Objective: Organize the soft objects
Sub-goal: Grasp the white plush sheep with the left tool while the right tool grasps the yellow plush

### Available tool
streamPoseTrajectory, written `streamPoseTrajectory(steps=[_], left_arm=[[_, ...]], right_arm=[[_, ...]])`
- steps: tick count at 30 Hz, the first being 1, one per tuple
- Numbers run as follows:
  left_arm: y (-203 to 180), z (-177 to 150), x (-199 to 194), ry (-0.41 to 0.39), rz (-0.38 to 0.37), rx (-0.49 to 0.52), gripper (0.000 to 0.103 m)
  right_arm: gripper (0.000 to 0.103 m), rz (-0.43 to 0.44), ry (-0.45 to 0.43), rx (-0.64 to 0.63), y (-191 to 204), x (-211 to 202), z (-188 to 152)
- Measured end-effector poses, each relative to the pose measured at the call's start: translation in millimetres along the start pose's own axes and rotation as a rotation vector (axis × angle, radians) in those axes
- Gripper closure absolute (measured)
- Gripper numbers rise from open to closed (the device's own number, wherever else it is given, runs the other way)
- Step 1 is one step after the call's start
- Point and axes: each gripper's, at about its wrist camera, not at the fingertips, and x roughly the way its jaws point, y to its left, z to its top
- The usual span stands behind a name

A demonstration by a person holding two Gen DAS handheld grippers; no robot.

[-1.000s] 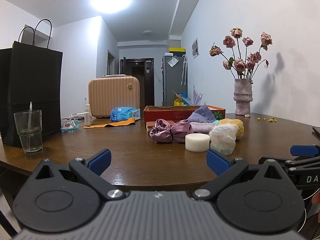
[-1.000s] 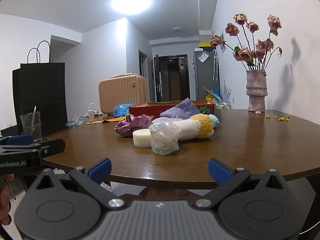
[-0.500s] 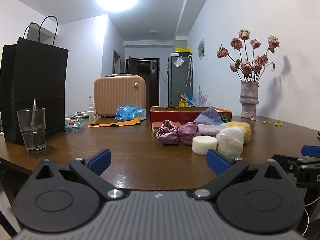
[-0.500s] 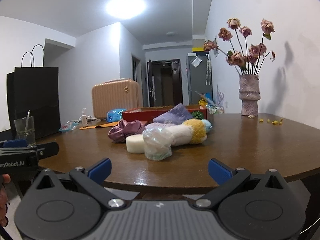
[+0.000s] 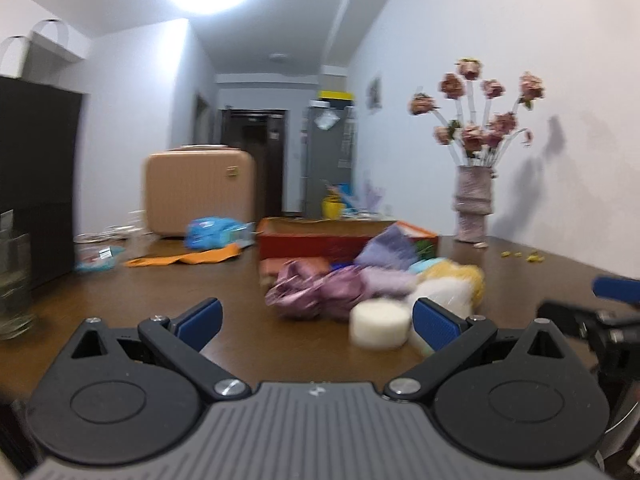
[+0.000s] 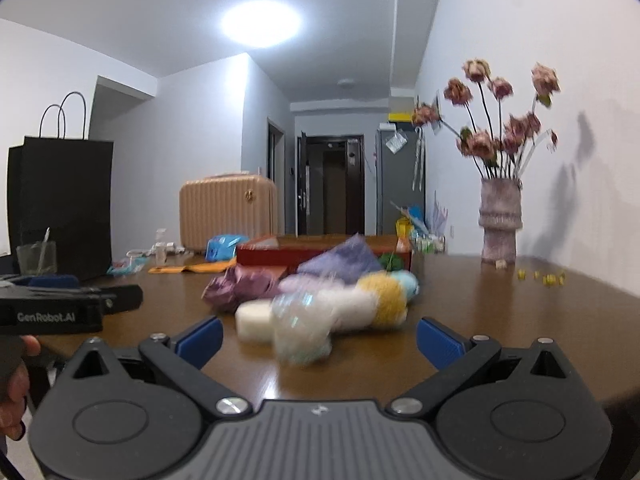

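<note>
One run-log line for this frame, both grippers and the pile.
left hand-held gripper: open, empty | right hand-held gripper: open, empty | soft pile: on table, untouched | red box: behind pile

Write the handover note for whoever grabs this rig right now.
Left tongs: open, holding nothing, short of the pile.
Right tongs: open, holding nothing, also short of the pile.
Soft things sit heaped on the brown table in front of the red box: white round sponge, clear puffy bag, purple scrunchie cloth, yellow and white plush, lilac cloth leaning at the box edge.
Done: nothing grasped; the pile lies outside the box.
Left: every piece is yet to be picked up and sorted. The frames are motion-blurred, so check details again.
</note>
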Motion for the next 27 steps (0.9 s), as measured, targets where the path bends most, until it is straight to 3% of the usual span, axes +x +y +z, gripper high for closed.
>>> streamPoseTrajectory(steps=[2, 5, 8, 9, 14, 15, 16, 17, 18, 22, 24, 27], left_arm=[[-7.7, 16.9, 25.3, 0.029, -0.044, -0.001, 0.000], [-16.7, 32.4, 65.0, 0.094, -0.130, -0.028, 0.000], [-25.1, 41.0, 105.1, 0.178, -0.193, -0.052, 0.000], [-26.4, 42.0, 116.5, 0.203, -0.206, -0.065, 0.001], [-33.9, 40.4, 166.7, 0.340, -0.277, -0.139, 0.013], [-36.8, 38.9, 175.7, 0.369, -0.282, -0.138, 0.020], [-39.5, 36.9, 185.3, 0.400, -0.288, -0.142, 0.024], [-42.1, 35.1, 193.2, 0.421, -0.296, -0.147, 0.025], [-44.4, 34.0, 199.7, 0.438, -0.302, -0.155, 0.026], [-53.1, 32.2, 219.3, 0.473, -0.312, -0.141, 0.036], [-57.0, 34.1, 226.8, 0.507, -0.347, -0.156, 0.038], [-60.8, 43.6, 227.9, 0.491, -0.382, -0.154, 0.038]], right_arm=[[0.000, -0.011, -0.001, 0.035, -21.0, 23.9, 19.5], [0.000, 0.077, 0.048, 0.165, -58.5, 73.2, 38.8], [0.001, 0.152, 0.227, 0.227, -86.7, 138.6, 48.3], [0.002, 0.150, 0.248, 0.230, -92.1, 154.2, 48.0], [0.023, 0.200, 0.375, 0.251, -108.0, 218.6, 40.3], [0.026, 0.210, 0.397, 0.253, -109.7, 225.8, 36.8], [0.036, 0.218, 0.415, 0.257, -112.8, 231.7, 33.5], [0.053, 0.219, 0.432, 0.260, -116.8, 237.1, 30.2], [0.056, 0.224, 0.442, 0.267, -118.1, 237.3, 25.1], [0.056, 0.210, 0.435, 0.319, -134.3, 234.7, 20.5], [0.056, 0.177, 0.428, 0.342, -139.7, 230.4, 18.4], [0.056, 0.145, 0.415, 0.366, -145.0, 226.0, 15.9]])
